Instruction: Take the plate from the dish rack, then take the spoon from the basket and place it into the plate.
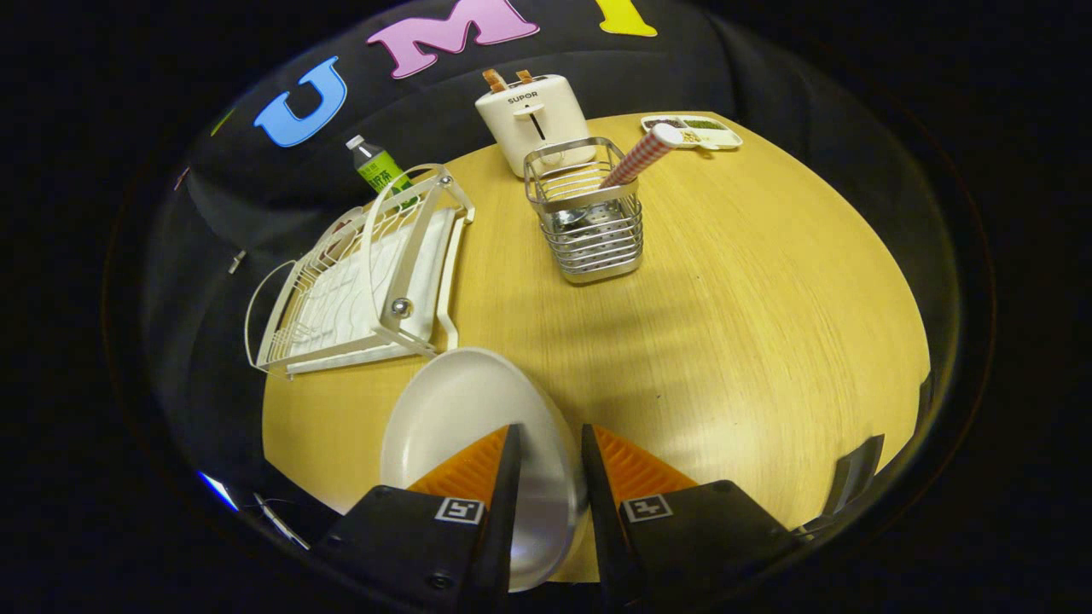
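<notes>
The white plate [461, 418] is out of the rack and low over the wooden table [751, 324], just in front of the white dish rack [367, 273]. My gripper [550, 431] is shut on the plate: its right rim runs through the narrow gap between the two fingers, with one finger over the plate's face. Beyond the fingers stands the metal wire basket [589, 226]. The spoon [640, 158] leans in it, its red-and-white checked handle sticking out up and to the right and its bowl down inside.
A cream toaster [533, 119] with toast in its slots stands behind the basket. A green-labelled bottle [380, 166] is behind the rack. A small divided tray [693, 130] lies at the table's far edge.
</notes>
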`<act>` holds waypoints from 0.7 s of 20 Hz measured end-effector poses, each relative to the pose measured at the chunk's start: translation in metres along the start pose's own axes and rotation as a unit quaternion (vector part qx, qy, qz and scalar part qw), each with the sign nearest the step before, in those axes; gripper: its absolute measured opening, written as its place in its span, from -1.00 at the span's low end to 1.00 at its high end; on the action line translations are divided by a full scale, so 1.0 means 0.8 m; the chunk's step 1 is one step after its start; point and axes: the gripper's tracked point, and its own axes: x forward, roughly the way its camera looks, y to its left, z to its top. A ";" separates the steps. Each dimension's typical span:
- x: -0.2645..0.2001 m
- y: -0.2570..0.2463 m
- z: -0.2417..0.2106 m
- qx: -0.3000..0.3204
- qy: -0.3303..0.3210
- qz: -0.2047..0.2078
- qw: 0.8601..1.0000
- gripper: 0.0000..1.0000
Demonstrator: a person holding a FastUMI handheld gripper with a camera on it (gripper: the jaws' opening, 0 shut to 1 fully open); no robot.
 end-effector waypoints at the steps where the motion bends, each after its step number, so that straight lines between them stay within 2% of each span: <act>1: -0.004 -0.006 0.002 -0.005 0.002 -0.009 1.000 -0.17; 3: 0.010 -0.009 0.005 -0.006 0.004 -0.011 1.000 -0.18; 5: 0.006 -0.014 0.019 -0.018 -0.008 -0.012 1.000 -0.07; 9: -0.026 -0.029 0.053 -0.075 -0.046 0.004 0.996 0.24; 10: -0.042 -0.031 0.063 -0.091 -0.061 0.013 0.994 0.37; 14: -0.117 -0.024 0.112 -0.160 -0.133 0.059 0.976 0.74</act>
